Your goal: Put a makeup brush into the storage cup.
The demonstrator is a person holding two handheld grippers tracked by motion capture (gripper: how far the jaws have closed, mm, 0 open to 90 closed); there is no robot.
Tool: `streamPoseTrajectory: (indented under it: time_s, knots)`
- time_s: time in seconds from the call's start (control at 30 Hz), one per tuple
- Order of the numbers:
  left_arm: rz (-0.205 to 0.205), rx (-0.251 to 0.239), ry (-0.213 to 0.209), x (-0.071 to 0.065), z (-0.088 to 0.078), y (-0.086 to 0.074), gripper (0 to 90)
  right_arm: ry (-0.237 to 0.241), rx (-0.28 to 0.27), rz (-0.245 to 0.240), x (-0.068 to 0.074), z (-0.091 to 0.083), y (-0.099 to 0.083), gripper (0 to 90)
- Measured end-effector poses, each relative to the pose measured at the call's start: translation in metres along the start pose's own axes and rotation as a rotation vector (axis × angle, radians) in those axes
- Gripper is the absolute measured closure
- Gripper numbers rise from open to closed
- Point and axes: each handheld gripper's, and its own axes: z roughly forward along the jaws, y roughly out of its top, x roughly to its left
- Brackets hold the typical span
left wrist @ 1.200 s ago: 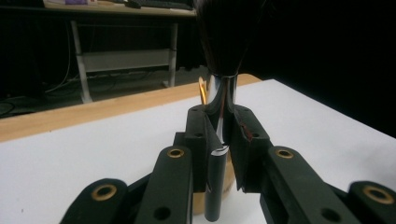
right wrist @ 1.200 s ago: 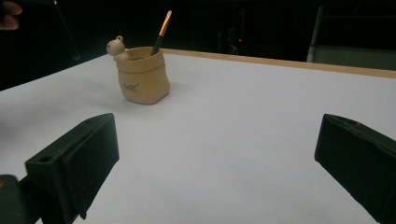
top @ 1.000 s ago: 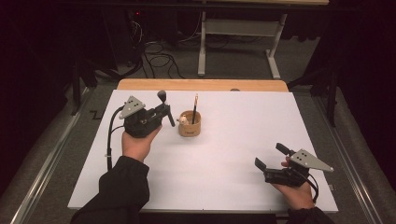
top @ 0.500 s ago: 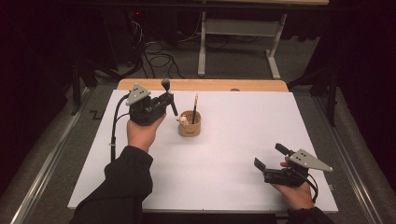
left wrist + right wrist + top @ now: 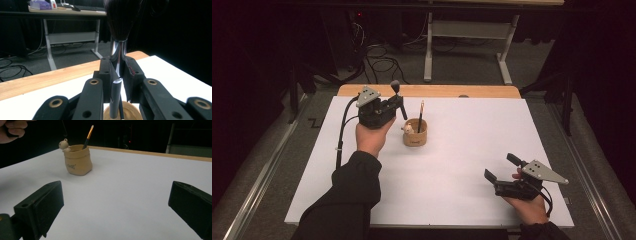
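Observation:
My left gripper (image 5: 401, 104) is shut on a make-up brush (image 5: 117, 53) with a dark bushy head and a shiny metal collar, held upright with the head up. It hovers just left of and above a small tan sack-shaped pot (image 5: 415, 132) with a tiny bear figure on its rim. In the left gripper view the pot's mouth (image 5: 130, 112) lies right below the brush handle. A thin brush (image 5: 420, 114) with an orange handle stands in the pot (image 5: 77, 160). My right gripper (image 5: 501, 167) rests open near the table's front right, jaws wide apart (image 5: 117, 202), nothing between them.
The white sheet (image 5: 462, 165) covers the table, with a wooden strip (image 5: 437, 91) along the far edge. Beyond it are a desk frame (image 5: 467, 45) and cables (image 5: 379, 62) on the floor.
My left hand has carried the brush to the right and a little farther back, closer to the pot. The right gripper has stayed where it was.

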Motion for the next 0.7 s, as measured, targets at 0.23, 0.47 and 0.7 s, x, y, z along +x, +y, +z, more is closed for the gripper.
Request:
streamPoseTrajectory:
  time_s: [0.23,0.47,0.7]
  knots:
    - [0.001,0.008,0.004,-0.001,0.009,0.002,78.2,0.004,-0.001,0.001,0.0,0.0,0.0,0.6]
    - [-0.008,0.035,0.008,0.0,0.017,-0.001,78.2,0.006,0.003,0.001,0.001,0.001,-0.001,0.6]
    - [0.001,0.06,0.008,-0.002,0.023,-0.006,78.2,0.006,0.004,0.0,0.0,0.001,-0.001,0.6]
